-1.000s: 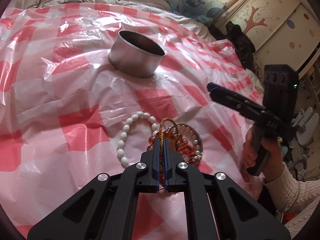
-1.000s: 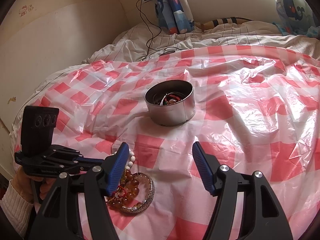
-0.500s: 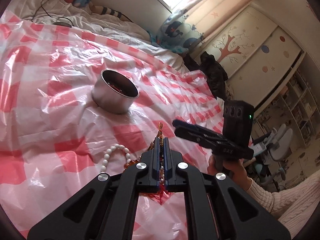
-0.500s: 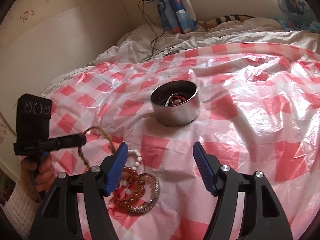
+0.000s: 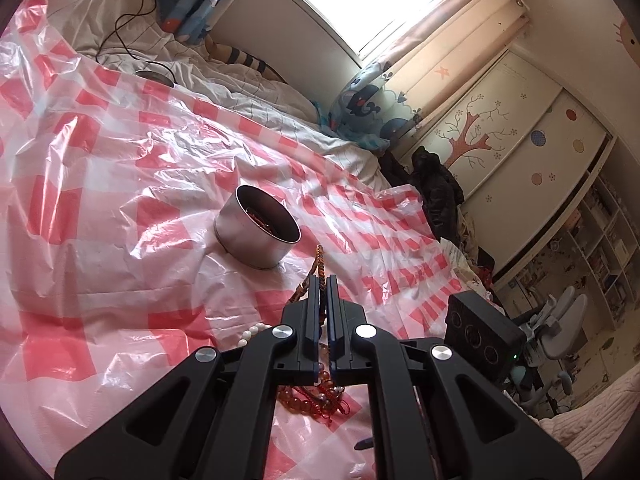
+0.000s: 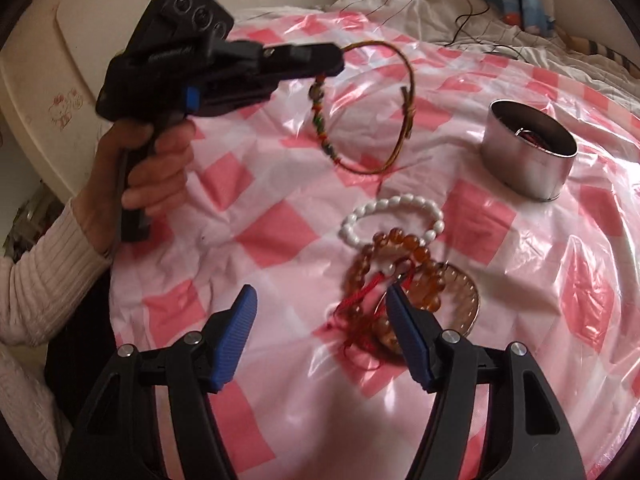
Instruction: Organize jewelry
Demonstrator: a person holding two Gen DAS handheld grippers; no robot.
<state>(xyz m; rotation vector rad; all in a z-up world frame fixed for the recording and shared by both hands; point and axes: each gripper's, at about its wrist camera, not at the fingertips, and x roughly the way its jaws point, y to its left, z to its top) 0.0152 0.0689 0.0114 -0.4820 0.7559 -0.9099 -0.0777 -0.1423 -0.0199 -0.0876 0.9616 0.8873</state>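
My left gripper (image 5: pixel 323 280) is shut on a thin braided cord bracelet (image 5: pixel 319 258). In the right wrist view that left gripper (image 6: pixel 336 60) holds the cord bracelet (image 6: pixel 409 120) in the air, where it hangs as a loop above the sheet. A round metal tin (image 6: pixel 528 160), with some jewelry inside, stands beyond it. On the sheet lies a pile: a white bead bracelet (image 6: pixel 392 202), an amber bead bracelet (image 6: pixel 400 238) with a red tassel (image 6: pixel 360 300), and a silver bangle (image 6: pixel 472 300). My right gripper (image 6: pixel 322 296) stands open just in front of the pile, its right finger by the tassel. From the left wrist, the tin (image 5: pixel 256 240) sits ahead.
A red-and-white checked plastic sheet (image 6: pixel 280 232) covers the bed. A hand (image 6: pixel 152 168) in a white knit sleeve holds the left gripper. White bedding and a black cable (image 5: pixel 120 28) lie at the back. A wardrobe (image 5: pixel 500 140) and an office chair (image 5: pixel 560 332) stand beyond the bed.
The left gripper has lifted the cord bracelet off the pile and tilted upward. The right gripper has swung down and leftward over the remaining bracelets, still open.
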